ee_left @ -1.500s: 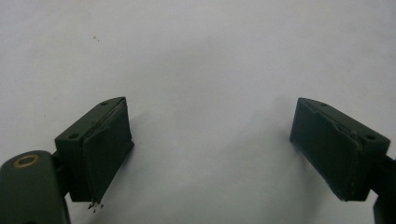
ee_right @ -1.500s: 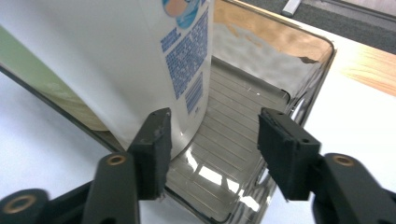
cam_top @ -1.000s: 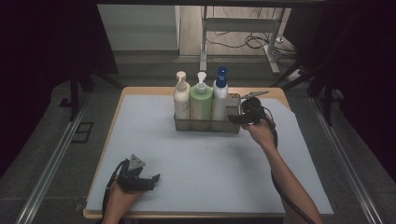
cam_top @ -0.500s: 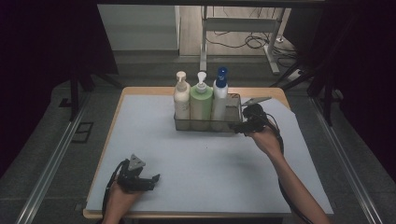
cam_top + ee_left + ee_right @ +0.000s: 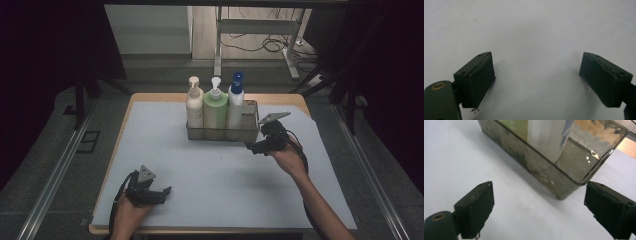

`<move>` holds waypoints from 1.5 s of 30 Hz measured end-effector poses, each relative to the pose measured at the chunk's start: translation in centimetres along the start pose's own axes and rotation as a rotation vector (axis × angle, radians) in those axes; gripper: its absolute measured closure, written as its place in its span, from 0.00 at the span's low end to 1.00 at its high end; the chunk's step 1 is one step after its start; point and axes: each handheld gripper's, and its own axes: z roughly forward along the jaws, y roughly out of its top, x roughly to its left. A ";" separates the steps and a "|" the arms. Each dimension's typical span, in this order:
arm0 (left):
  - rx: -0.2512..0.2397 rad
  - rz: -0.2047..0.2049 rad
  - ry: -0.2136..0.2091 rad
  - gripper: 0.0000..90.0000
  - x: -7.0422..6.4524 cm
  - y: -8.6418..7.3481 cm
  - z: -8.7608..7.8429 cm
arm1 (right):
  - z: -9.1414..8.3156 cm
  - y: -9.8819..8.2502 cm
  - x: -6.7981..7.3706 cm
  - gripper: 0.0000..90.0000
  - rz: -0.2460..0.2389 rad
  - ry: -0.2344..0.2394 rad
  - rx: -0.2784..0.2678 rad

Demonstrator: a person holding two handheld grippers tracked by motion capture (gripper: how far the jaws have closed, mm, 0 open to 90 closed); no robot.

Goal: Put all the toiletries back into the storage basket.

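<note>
Right gripper (image 5: pixel 261 146), black and held in the person's right hand, sat right of centre in the high view, just off the lower right corner of the clear rectangular plastic caddy (image 5: pixel 250 134). Its jaws had just been opening and stood wide apart with nothing between them; in the right gripper view the caddy's (image 5: pixel 564 175) corner lay ahead of the gap, apart from both pads.

That caddy stood at upper centre of the high view on the pale blue-white table cover (image 5: pixel 210 170). It held three pump bottles upright in a row: a cream bottle (image 5: pixel 194 107) at the left, a green bottle with a white pump (image 5: pixel 215 110) in the middle, and a white bottle with a blue pump (image 5: pixel 235 102) at the right, each touching its neighbour. The free space at the caddy's right end faced the right gripper.

Down at lower left of the high view, the left gripper (image 5: pixel 155 194) rested low over the cover, well apart from the caddy. The left gripper view showed it (image 5: pixel 534 82) spread open over bare cover, gripping nothing.
</note>
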 end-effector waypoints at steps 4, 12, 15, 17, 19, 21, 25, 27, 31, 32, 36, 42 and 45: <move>-0.002 0.000 0.002 0.14 0.0 0.0 0.0 | -0.2 -0.3 0.6 0.05 -0.038 -0.015 0.020; -0.004 -0.001 -0.001 0.14 0.0 -0.1 0.0 | -0.8 -1.3 1.6 0.00 -0.060 -0.009 0.012; -0.005 -0.002 -0.001 0.14 0.0 -0.1 0.0 | -0.9 -1.8 1.9 0.00 -0.058 0.005 0.005; -0.005 -0.002 -0.001 0.14 0.0 -0.1 0.0 | -1.1 -2.1 2.0 0.00 -0.057 0.011 0.005; -0.005 -0.002 -0.001 0.14 0.0 -0.1 0.0 | -1.3 -2.5 2.0 0.00 -0.060 0.021 0.003; -0.005 -0.003 -0.001 0.14 0.0 -0.1 0.0 | -1.4 -2.8 2.1 0.00 -0.067 0.027 0.001; -0.005 -0.003 -0.002 0.14 0.0 -0.1 0.0 | -1.8 -3.6 2.1 0.00 -0.062 0.028 -0.002; -0.005 -0.003 -0.002 0.14 0.0 -0.1 0.0 | -2.0 -4.0 2.1 0.00 -0.065 0.025 -0.005; -0.005 -0.003 -0.002 0.14 0.0 -0.1 0.0 | -2.6 -4.7 2.1 0.00 -0.061 0.019 -0.001; -0.005 -0.003 -0.002 0.14 0.0 -0.1 0.0 | -2.8 -4.9 2.1 0.00 -0.059 0.020 -0.001; -0.005 -0.002 -0.001 0.14 0.0 -0.1 0.0 | -3.5 -5.7 2.1 0.00 -0.059 0.014 -0.001; -0.005 0.000 -0.001 0.14 0.0 -0.1 0.0 | -4.3 -6.8 2.1 0.00 -0.057 0.004 0.006; -0.005 -0.003 -0.002 0.14 0.0 -0.1 0.0 | -4.6 -7.5 2.1 0.00 -0.057 -0.004 0.011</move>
